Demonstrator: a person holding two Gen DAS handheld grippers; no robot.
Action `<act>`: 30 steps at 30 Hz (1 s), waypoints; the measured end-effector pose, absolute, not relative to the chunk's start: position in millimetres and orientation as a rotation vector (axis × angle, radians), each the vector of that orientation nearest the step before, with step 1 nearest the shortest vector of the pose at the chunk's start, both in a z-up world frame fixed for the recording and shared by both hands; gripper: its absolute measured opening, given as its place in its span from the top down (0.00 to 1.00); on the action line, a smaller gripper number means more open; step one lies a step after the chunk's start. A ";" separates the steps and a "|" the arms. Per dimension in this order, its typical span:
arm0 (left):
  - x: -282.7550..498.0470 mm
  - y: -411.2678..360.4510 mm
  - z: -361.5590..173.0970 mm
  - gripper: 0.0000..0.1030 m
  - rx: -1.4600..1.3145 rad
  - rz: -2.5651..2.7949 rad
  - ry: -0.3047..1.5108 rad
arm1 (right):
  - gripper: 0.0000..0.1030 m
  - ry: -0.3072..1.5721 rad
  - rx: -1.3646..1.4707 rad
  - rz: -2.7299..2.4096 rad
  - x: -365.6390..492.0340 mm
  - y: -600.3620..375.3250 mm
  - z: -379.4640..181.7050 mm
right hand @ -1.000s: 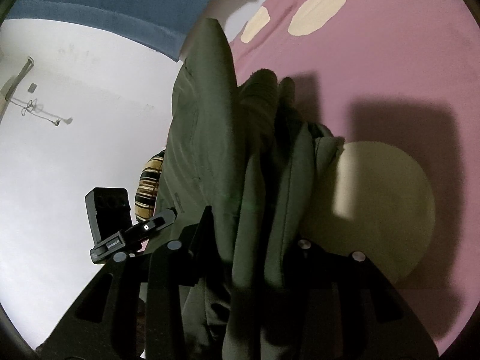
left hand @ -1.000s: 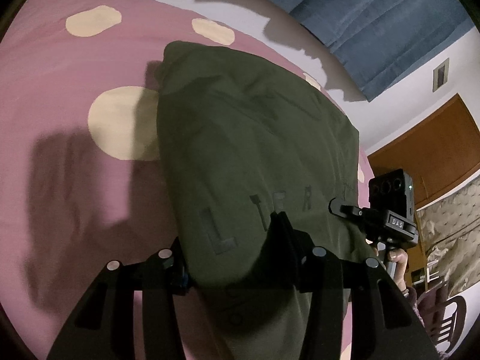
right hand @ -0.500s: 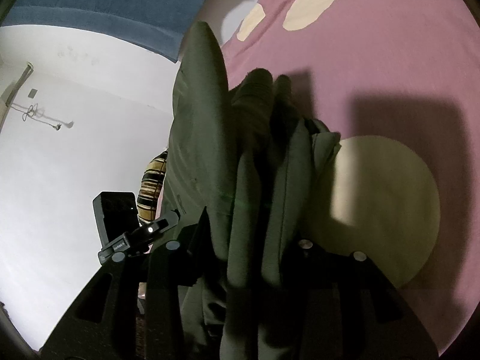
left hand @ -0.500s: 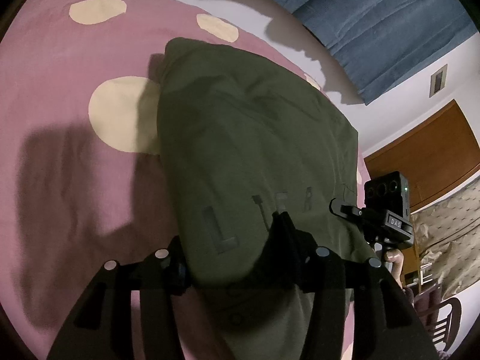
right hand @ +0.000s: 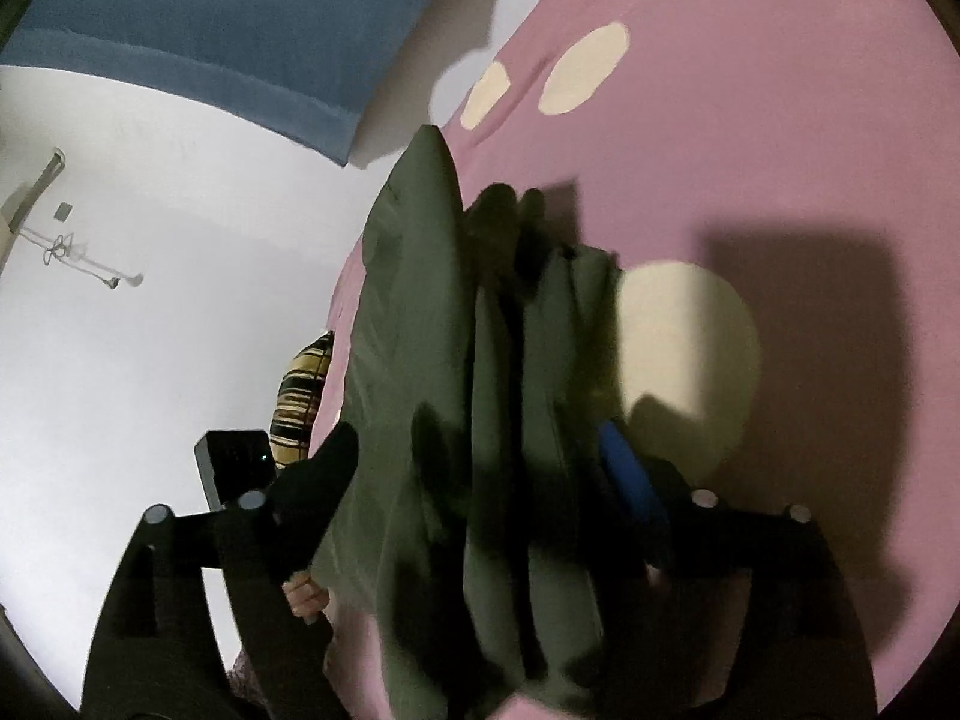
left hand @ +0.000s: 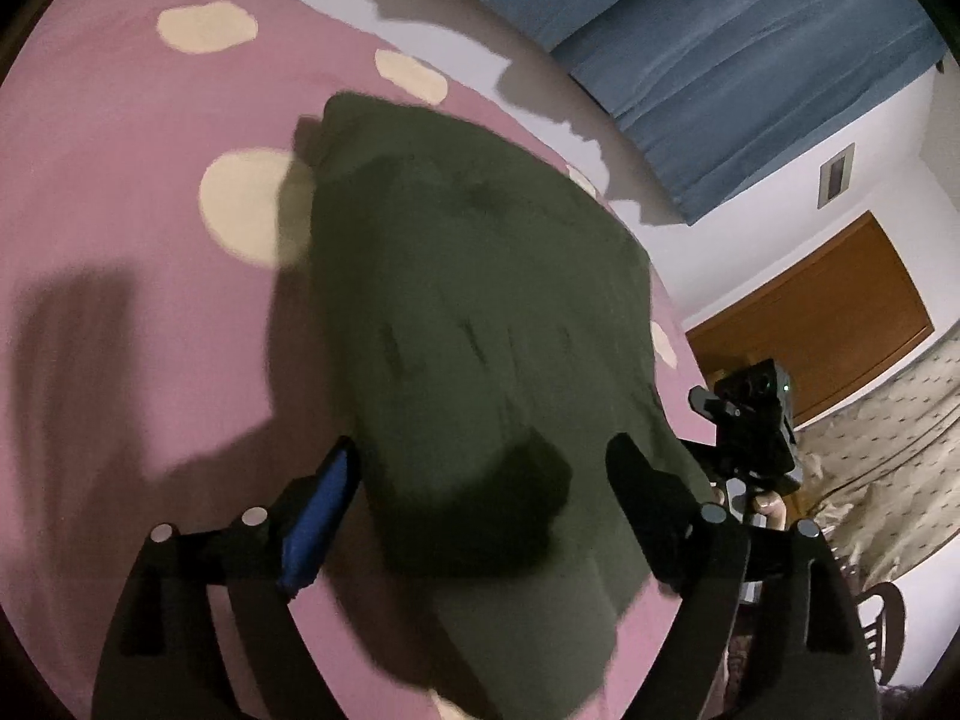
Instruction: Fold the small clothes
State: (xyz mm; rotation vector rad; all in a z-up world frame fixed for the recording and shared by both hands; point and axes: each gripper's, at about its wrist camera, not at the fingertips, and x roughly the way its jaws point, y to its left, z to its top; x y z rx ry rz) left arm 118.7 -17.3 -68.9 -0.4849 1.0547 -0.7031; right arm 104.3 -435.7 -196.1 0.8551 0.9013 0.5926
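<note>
A dark olive-green garment (left hand: 480,312) lies on the pink bedsheet (left hand: 120,240) with cream dots. My left gripper (left hand: 480,462) is open, its fingers spread either side of the garment's near edge. In the right wrist view the garment (right hand: 432,330) shows as several bunched folds. My right gripper (right hand: 480,450) is also open, its fingers wide around the near folds. The right gripper's body (left hand: 756,420) shows at the right of the left wrist view, and the left gripper's body (right hand: 234,462) at the left of the right wrist view.
A blue curtain (left hand: 720,60) hangs on the white wall beyond the bed. A brown wooden door (left hand: 828,312) and a patterned beige cloth (left hand: 888,468) stand at right. A striped cushion (right hand: 300,402) lies by the bed's edge. A large cream dot (right hand: 684,348) lies right of the garment.
Both grippers have opened and let go of the garment, which has dropped onto the sheet. Both frames show motion blur.
</note>
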 end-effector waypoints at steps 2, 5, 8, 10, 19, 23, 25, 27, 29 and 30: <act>101.3 -17.1 -70.6 0.19 -0.484 -0.704 1.061 | 0.17 0.908 0.842 0.566 85.5 -439.3 -195.8; 81.0 -20.3 -75.2 0.18 -0.475 -0.711 1.069 | 0.15 0.918 0.844 0.579 64.3 -437.4 -199.7; 76.3 -26.1 -81.3 0.18 -0.479 -0.720 1.088 | 0.14 0.949 0.812 0.577 55.0 -425.4 -203.4; 76.1 -31.3 -87.0 0.18 -0.484 -0.732 1.114 | 0.14 0.962 0.771 0.567 51.5 -418.2 -206.5; 71.6 -46.5 -72.6 0.48 -0.340 -0.673 1.071 | 0.71 0.965 0.820 0.626 43.5 -414.3 -210.5; 63.7 -41.1 -64.4 0.49 -0.357 -0.655 1.056 | 0.73 0.940 0.866 0.668 36.2 -416.7 -206.4; 62.3 -41.3 -67.6 0.49 -0.335 -0.658 1.059 | 0.73 0.947 0.853 0.677 36.2 -415.8 -210.5; 61.8 -42.5 -76.2 0.49 -0.313 -0.656 1.069 | 0.73 0.965 0.874 0.677 45.3 -416.3 -219.8; 62.0 -44.8 -79.2 0.47 -0.295 -0.655 1.064 | 0.72 0.968 0.885 0.683 47.9 -416.7 -228.5; 62.8 -47.6 -78.4 0.47 -0.282 -0.657 1.057 | 0.72 0.960 0.898 0.695 48.1 -417.8 -232.2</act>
